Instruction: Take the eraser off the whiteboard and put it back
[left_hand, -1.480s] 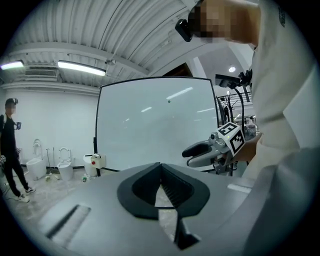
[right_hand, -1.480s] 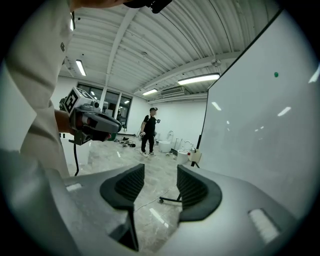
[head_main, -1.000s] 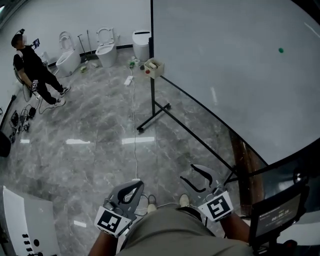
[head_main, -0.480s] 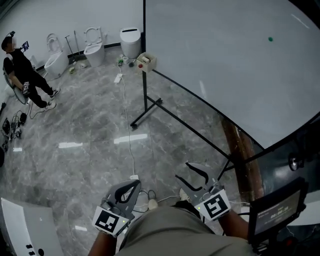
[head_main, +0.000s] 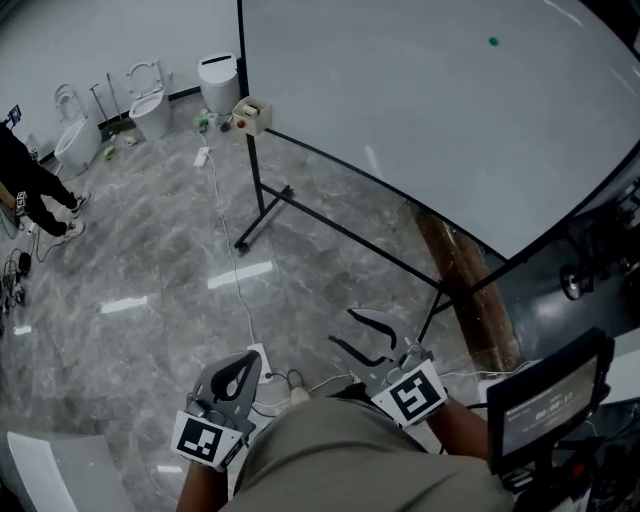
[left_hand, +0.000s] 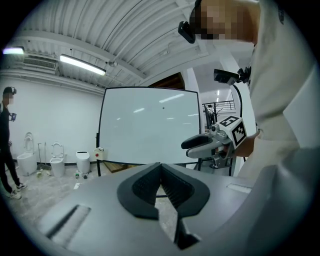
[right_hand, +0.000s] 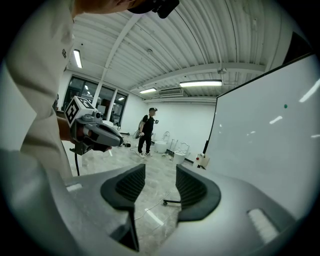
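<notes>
Both sets of tongs sit low in the head view, right by the person's waist. The left tongs (head_main: 238, 372) are squeezed together, tips touching, nothing in them. The right tongs (head_main: 362, 335) are parted a bit and empty. The whiteboard (head_main: 420, 130) fills the upper right. There's a small green spot (head_main: 492, 42) near its top, well apart from both tongs. It's too small to tell if that's the eraser.

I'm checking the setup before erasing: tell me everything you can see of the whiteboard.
The whiteboard is large, white and glossy with a thin black frame, upright on a black stand on the grey floor. Its face is blank but for one small green dot. A small box sits at its lower left corner.
</notes>
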